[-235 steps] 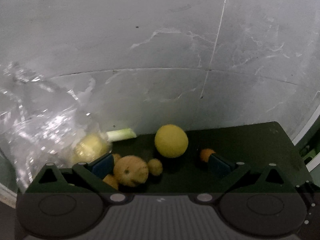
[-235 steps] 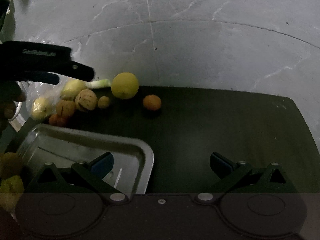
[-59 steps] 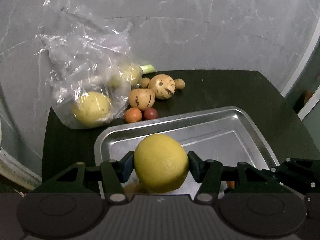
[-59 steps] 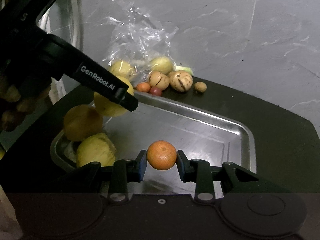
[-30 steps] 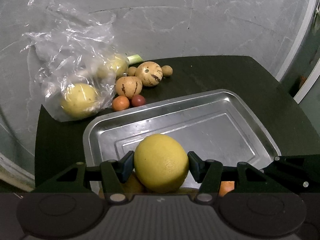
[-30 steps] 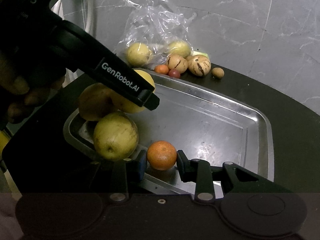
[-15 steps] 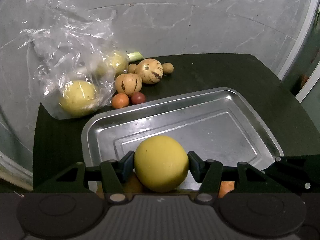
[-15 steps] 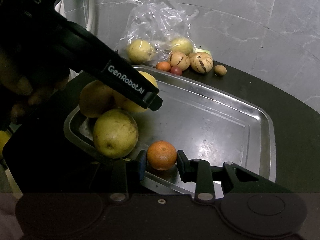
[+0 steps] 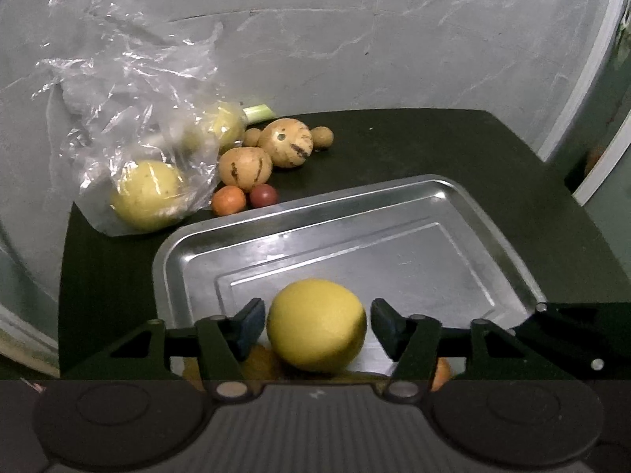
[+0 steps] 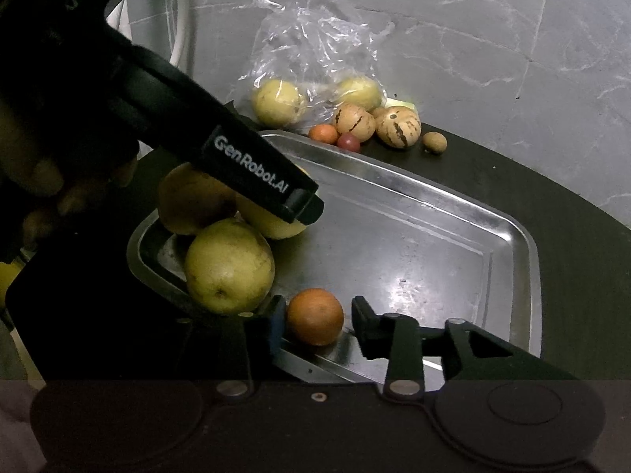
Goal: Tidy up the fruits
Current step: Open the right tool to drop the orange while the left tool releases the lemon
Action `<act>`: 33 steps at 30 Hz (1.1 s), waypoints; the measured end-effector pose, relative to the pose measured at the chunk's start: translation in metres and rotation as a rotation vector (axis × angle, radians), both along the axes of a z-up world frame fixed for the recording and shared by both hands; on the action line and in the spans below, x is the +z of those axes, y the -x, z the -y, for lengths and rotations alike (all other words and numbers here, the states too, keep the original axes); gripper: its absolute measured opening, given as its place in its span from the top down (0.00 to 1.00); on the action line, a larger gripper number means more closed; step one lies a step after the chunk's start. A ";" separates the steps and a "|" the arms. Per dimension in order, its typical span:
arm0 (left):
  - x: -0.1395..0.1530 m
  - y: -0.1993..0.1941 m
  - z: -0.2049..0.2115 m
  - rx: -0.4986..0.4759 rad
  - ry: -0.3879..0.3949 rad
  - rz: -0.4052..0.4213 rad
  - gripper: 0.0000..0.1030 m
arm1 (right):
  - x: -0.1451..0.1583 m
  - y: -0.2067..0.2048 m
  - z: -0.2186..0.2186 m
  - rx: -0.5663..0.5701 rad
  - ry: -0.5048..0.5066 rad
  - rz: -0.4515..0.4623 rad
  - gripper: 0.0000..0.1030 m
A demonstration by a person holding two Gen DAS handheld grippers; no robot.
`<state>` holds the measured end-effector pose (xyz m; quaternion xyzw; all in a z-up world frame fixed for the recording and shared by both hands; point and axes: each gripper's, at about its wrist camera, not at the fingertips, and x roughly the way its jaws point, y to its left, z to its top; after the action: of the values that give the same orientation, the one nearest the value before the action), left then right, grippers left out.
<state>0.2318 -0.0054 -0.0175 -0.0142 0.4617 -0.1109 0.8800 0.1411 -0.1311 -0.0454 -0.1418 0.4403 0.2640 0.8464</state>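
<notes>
Left wrist view shows the left claw [image 9: 315, 321] opened around a big yellow fruit [image 9: 316, 324], with a thin gap on each side, so I judge the fruit is now released and rests in the near part of the metal tray [image 9: 493, 236]. Most of the tray floor is bare. Beyond its far rim, on the dark tabletop [image 9: 434, 142], several fruits are not yet sorted: two striped brown fruits [image 9: 287, 142], a small orange one [image 9: 228, 200], a small red one [image 9: 264, 195], and yellow ones inside the clear plastic bag [image 9: 130, 90]. Right wrist view shows what the first one hides: the right claw [image 10: 317, 317] is also opened, and a small orange [image 10: 314, 316] sits between its fingers without touching them, just inside the near rim of the tray. It also shows a green-yellow pear-like fruit [image 10: 229, 266] and another yellow-brown fruit [image 10: 195, 199] in the tray's left corner, close beside the released one. So about four fruits are in place, and I think the group near the bag is still left to do.
</notes>
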 end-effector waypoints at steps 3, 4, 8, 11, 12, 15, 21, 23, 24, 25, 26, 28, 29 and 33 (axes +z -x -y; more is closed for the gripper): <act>0.007 0.006 -0.001 0.002 0.023 0.020 0.26 | 0.004 0.001 0.003 -0.012 -0.006 0.004 0.51; 0.009 0.008 -0.001 0.005 0.031 0.026 0.22 | 0.005 0.002 0.005 -0.017 -0.009 0.003 0.46; 0.023 0.024 -0.009 0.025 0.082 0.051 0.11 | 0.010 0.006 0.010 -0.035 -0.004 0.006 0.29; 0.031 0.042 -0.016 0.035 0.105 0.059 0.04 | 0.016 0.010 0.015 -0.048 -0.001 0.010 0.16; 0.032 0.047 -0.019 0.034 0.106 0.053 0.03 | 0.018 0.011 0.018 -0.053 -0.006 0.004 0.14; 0.034 0.063 -0.025 0.017 0.101 0.027 0.02 | 0.022 0.013 0.023 -0.068 -0.011 -0.015 0.07; 0.036 0.089 -0.042 0.051 0.101 -0.011 0.01 | 0.030 0.019 0.029 -0.076 0.025 -0.034 0.04; 0.036 0.092 -0.048 0.069 0.095 -0.016 0.01 | 0.031 0.019 0.029 -0.082 0.035 -0.038 0.04; 0.036 0.093 -0.051 0.082 0.092 -0.020 0.01 | 0.031 0.019 0.030 -0.092 0.043 -0.041 0.03; 0.036 0.094 -0.054 0.091 0.088 -0.026 0.01 | 0.030 0.018 0.030 -0.102 0.049 -0.044 0.03; 0.035 0.093 -0.057 0.104 0.074 -0.036 0.01 | 0.030 0.018 0.030 -0.113 0.056 -0.046 0.03; 0.032 0.090 -0.063 0.119 0.039 -0.045 0.01 | 0.028 0.016 0.032 -0.129 0.067 -0.048 0.03; 0.030 0.089 -0.066 0.126 0.027 -0.043 0.01 | 0.027 0.015 0.032 -0.135 0.073 -0.048 0.03; 0.022 0.087 -0.079 0.179 -0.017 -0.061 0.01 | 0.026 0.010 0.035 -0.175 0.110 -0.035 0.01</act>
<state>0.1448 0.0738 0.0042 -0.0513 0.4860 -0.0273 0.8720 0.1310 -0.1662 -0.0193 -0.1442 0.4796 0.1669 0.8493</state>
